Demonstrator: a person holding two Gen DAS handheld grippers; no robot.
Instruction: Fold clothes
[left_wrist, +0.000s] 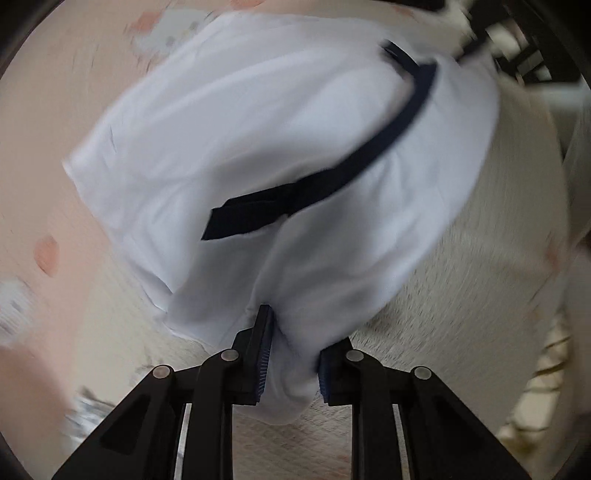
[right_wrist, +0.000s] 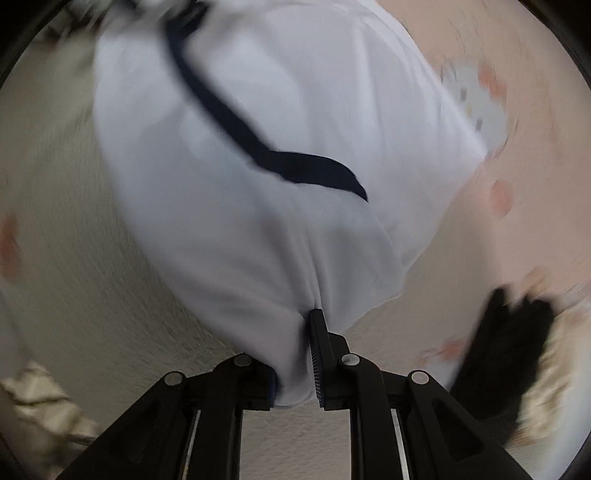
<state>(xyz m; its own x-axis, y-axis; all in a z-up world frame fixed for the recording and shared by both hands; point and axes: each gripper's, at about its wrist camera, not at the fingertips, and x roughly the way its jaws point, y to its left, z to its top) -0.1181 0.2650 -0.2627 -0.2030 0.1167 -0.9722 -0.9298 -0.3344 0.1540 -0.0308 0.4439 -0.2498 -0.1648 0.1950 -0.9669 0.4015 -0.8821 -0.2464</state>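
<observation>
Between the two black fingers of the left gripper (left_wrist: 291, 354), a thick bunch of a white garment (left_wrist: 258, 147) is sitting, the blue ribbed pads pressing into the cloth from both sides, so the jaws are pinching the fabric rather than closing fully. From that pinch the garment is spreading away toward the far side, billowing over a pale quilted bed cover (left_wrist: 461, 295) with pink blotches on its left part. A dark navy strip (left_wrist: 332, 177), seemingly a collar or trim, is running across the white cloth from the far right down toward the middle, ending in a wider flap. Everything is looking smeared with motion blur, so fine detail is hard to read.

Seen from the right wrist camera, the right gripper (right_wrist: 295, 365) is likewise clamping a gathered fold of the white garment (right_wrist: 295, 129) between its fingers, the jaws held slightly apart by the wad of cloth. The navy strip (right_wrist: 258, 136) is crossing the fabric here from the far left down to a broad tip near the centre. Underneath, the bed cover (right_wrist: 92, 240) is showing pale on the left and pinkish on the right, with printed pink spots. At the near right, a fuzzy black object (right_wrist: 506, 354) is lying on the cover, too blurred to identify. Whether the garment's far part is touching the cover, I cannot tell.
</observation>
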